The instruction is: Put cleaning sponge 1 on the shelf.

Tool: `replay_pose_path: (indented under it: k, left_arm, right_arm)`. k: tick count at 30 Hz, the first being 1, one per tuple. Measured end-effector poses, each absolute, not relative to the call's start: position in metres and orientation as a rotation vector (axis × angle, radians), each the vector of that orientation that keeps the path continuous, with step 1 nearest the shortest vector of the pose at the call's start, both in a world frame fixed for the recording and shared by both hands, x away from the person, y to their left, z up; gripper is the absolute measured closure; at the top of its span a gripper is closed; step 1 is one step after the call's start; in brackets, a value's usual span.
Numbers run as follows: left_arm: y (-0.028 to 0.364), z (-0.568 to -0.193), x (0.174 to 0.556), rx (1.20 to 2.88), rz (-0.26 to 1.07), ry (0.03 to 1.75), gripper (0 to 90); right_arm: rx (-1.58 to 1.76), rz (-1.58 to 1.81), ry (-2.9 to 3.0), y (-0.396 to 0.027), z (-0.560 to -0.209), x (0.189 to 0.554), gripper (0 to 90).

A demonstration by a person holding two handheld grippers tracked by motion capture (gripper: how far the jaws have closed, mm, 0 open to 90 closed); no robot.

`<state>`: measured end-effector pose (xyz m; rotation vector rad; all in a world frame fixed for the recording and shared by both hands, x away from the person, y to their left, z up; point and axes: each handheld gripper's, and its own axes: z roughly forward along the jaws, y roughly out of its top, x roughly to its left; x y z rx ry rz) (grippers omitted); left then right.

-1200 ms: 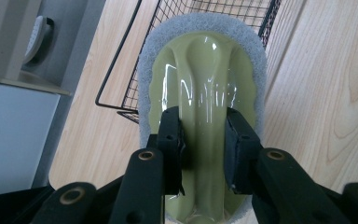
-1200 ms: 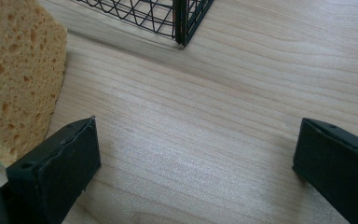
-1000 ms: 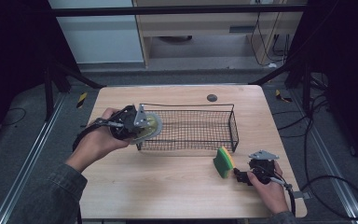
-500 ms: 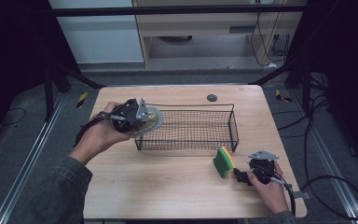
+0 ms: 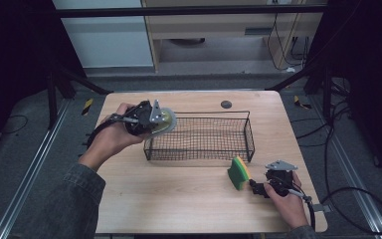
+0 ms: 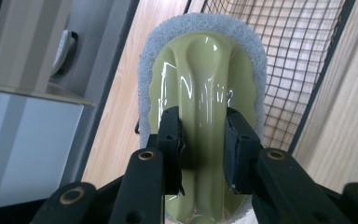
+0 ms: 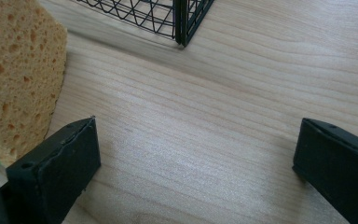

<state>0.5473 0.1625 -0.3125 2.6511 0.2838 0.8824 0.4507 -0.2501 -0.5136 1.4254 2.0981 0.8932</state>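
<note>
My left gripper point(image 5: 151, 121) is shut on the raised handle of an olive-green scrubber point(image 5: 165, 121) with a grey-white pad rim point(image 6: 200, 25). It holds the scrubber over the near-left corner of the black wire basket point(image 5: 201, 135). In the left gripper view the two pads point(image 6: 171, 140) press the glossy green handle point(image 6: 203, 116) from both sides. A yellow-and-green sponge point(image 5: 239, 172) stands on edge on the table, in front of the basket's right end. My right gripper point(image 5: 258, 187) rests on the wood beside it, open, its jaws wide apart with bare table between them; the sponge point(image 7: 16, 74) lies just left of the left jaw.
The wooden table point(image 5: 179, 204) has a small dark round disc point(image 5: 226, 104) near its far edge. A black metal frame and cables surround the table. A corner of the basket point(image 7: 184, 21) rises ahead of the right gripper.
My left hand has carried the scrubber away from me and slightly right, from the basket's near-left side up to its left corner. The right hand and the sponge have stayed put.
</note>
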Motion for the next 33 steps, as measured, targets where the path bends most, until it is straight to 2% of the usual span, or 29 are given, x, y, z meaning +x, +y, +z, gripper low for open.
replay_pose_path:
  k: [33]
  left_arm:
    - [0.141, -0.347, 0.569, 2.717, 0.822, 0.174, 70.9]
  right_arm:
    - [1.425, 0.894, 2.098, -0.250, -0.513, 0.451, 0.8]
